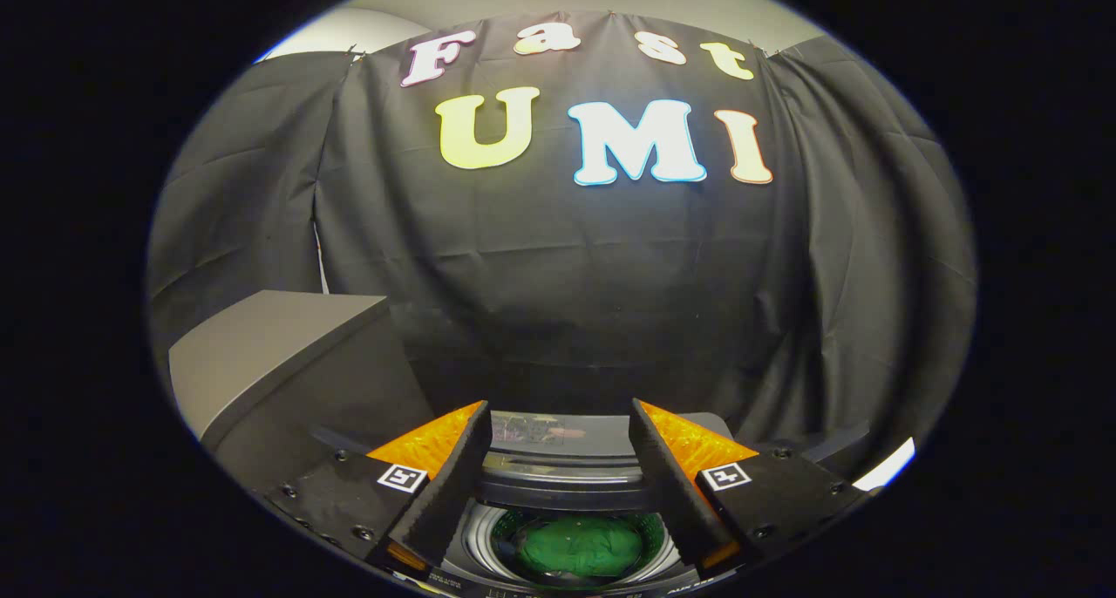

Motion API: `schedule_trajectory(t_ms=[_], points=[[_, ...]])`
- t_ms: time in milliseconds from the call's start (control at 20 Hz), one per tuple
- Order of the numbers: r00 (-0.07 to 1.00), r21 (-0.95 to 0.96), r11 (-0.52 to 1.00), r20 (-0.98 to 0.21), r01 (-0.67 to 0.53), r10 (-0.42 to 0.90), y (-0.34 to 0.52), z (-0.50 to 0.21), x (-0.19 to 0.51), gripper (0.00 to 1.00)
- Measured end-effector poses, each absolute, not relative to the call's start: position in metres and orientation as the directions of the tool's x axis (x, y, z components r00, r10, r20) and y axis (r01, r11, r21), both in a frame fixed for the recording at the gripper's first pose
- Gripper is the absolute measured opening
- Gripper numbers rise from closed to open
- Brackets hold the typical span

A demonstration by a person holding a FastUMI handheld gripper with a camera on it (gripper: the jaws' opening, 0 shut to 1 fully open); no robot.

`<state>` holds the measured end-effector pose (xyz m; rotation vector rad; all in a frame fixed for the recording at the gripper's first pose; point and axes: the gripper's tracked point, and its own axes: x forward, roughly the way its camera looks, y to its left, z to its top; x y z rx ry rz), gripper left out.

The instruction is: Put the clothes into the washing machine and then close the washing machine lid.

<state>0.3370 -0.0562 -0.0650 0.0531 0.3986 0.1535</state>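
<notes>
My claw (558,458) is open and holds nothing. Low in the frame, between its fingers, the green clothes (580,550) already lie in the washer (475,541) drum. So I judge closing is next. Just beyond, at lower centre, the dark lid (558,458) seems folded up at the back. I should reach over its top edge and draw it down evenly.

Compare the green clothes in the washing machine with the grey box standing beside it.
The green clothes lie crumpled and soft down inside the washing machine drum, seen between the open hand-held gripper fingers; the grey box is rigid, flat-topped and stands outside the machine, beyond one finger. The clothes are bright green, the box dull grey. Neither is touched by the fingers.
</notes>
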Motion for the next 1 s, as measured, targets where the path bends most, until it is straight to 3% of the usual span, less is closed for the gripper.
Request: schedule_trajectory(t_ms=[200, 550, 1000], points=[[0.887, 0.049, 0.989, -0.437, -0.139, 0.147, -0.062, -0.106, 0.302, 0.98], [0.892, 0.045, 0.978, -0.403, -0.203, 0.204, -0.043, -0.138, 0.227, 0.97], [0.944, 0.02, 0.982, -0.273, -0.188, 0.187, -0.038, -0.096, 0.141, 0.98]])
